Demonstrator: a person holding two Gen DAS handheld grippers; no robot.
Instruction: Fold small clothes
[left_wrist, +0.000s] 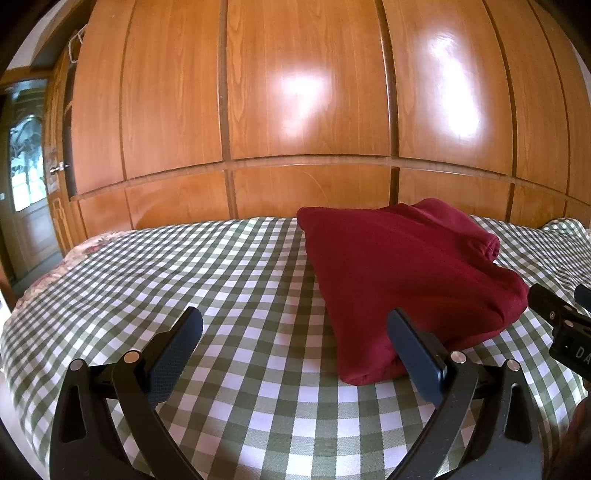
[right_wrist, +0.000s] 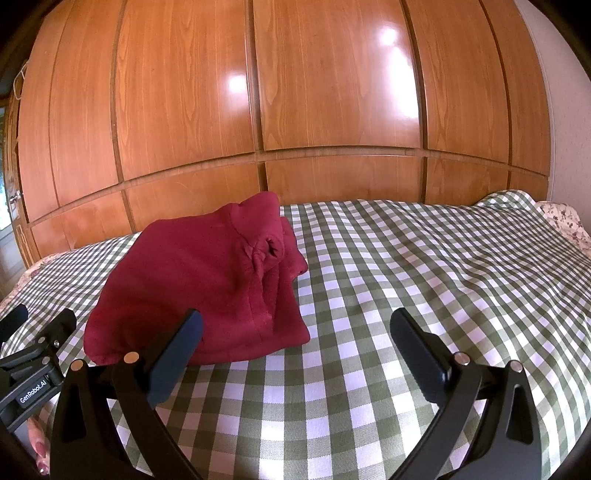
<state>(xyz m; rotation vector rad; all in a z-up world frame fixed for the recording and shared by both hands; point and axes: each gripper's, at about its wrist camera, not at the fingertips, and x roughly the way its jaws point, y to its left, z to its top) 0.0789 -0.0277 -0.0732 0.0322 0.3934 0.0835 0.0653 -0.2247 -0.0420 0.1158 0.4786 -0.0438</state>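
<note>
Left gripper (left_wrist: 295, 347) first: seen from its own wrist camera, its two dark fingers are spread wide with nothing between them, hovering low over the checked bedsheet (left_wrist: 192, 280). The red garment (left_wrist: 402, 273), already in a thick folded bundle, lies on the sheet ahead and to the right; the right-hand finger (left_wrist: 413, 354) stands in front of its near corner, though whether it touches the cloth cannot be told. At the far right edge part of the other tool shows, just beside the bundle. Behind the bed runs a glossy wooden wardrobe (left_wrist: 303, 96). From the right wrist camera, the right gripper (right_wrist: 295, 347) is likewise gaping and holds nothing, with bare sheet between its fingers. Here the garment sits ahead and to the left, a rolled cuff (right_wrist: 271, 249) poking up on top and a loose layer jutting out at the far right side. Judging by this, the fold looks close to finished, but the bundle is plump and unpinned. A careless nudge from either inner finger could drag the near edge and spring the layers open, and pinching only the top layer would peel it off rather than move the whole stack.
</note>
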